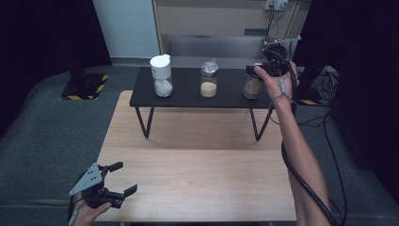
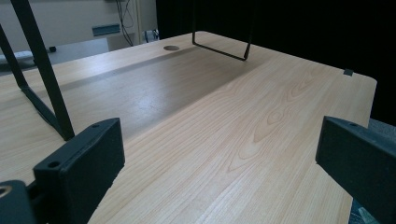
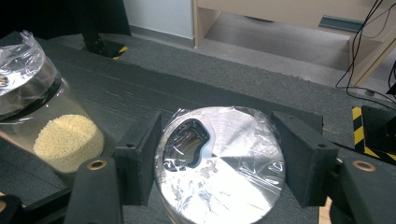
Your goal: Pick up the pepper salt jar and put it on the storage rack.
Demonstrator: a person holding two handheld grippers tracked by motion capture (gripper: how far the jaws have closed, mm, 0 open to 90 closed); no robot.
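Three glass jars stand in a row on a low black shelf [image 1: 188,98]. The rightmost jar [image 1: 252,88] has brown contents and a top covered in clear film [image 3: 233,177]. My right gripper [image 1: 258,70] [image 3: 217,158] is shut on this jar, one jaw pressing on each side of its top. The jar rests on the shelf. My left gripper [image 1: 127,177] [image 2: 219,154] hovers low over the front left corner of the wooden table [image 1: 197,155], open, with nothing between its jaws.
The middle jar [image 1: 208,84] [image 3: 65,140] holds yellowish grains under a film cover. The left jar [image 1: 162,77] holds white powder and has a white lid. The shelf's thin black legs [image 2: 46,84] stand on the table. Cables and a striped base lie behind on the right.
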